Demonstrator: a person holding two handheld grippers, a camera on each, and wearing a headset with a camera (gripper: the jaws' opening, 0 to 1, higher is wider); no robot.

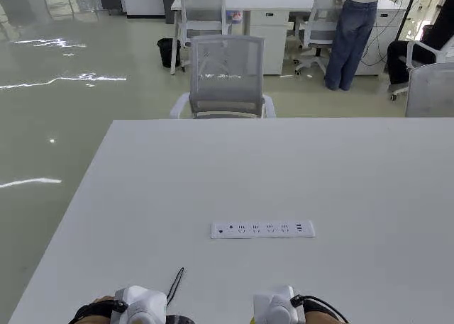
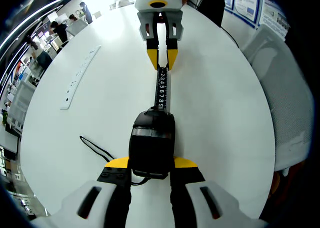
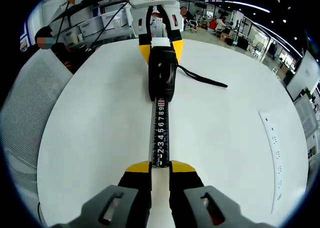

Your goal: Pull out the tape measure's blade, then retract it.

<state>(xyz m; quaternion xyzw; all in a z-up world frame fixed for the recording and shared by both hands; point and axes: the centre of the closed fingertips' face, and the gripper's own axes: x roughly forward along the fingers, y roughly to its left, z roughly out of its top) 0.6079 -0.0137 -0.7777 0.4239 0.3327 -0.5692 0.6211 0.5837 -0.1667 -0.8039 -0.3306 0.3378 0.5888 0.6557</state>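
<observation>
The black tape measure case (image 2: 152, 138) sits between the yellow-tipped jaws of my left gripper (image 2: 152, 164), which is shut on it just above the white table (image 2: 225, 103). Its blade (image 2: 161, 86) is drawn out a short way, showing numbers up to about nine. My right gripper (image 3: 160, 166) is shut on the blade's end (image 3: 160, 155). In the right gripper view the case (image 3: 162, 73) lies straight ahead. A black wrist strap (image 3: 200, 77) trails from it on the table. In the head view the left gripper (image 1: 142, 306) and right gripper (image 1: 277, 308) sit at the near table edge.
A white power strip (image 1: 262, 229) lies in the middle of the table (image 1: 355, 175). A grey mesh chair (image 1: 227, 76) stands at the far edge. Beyond it are desks and a standing person (image 1: 351, 33). A second chair (image 2: 285, 103) is beside the table.
</observation>
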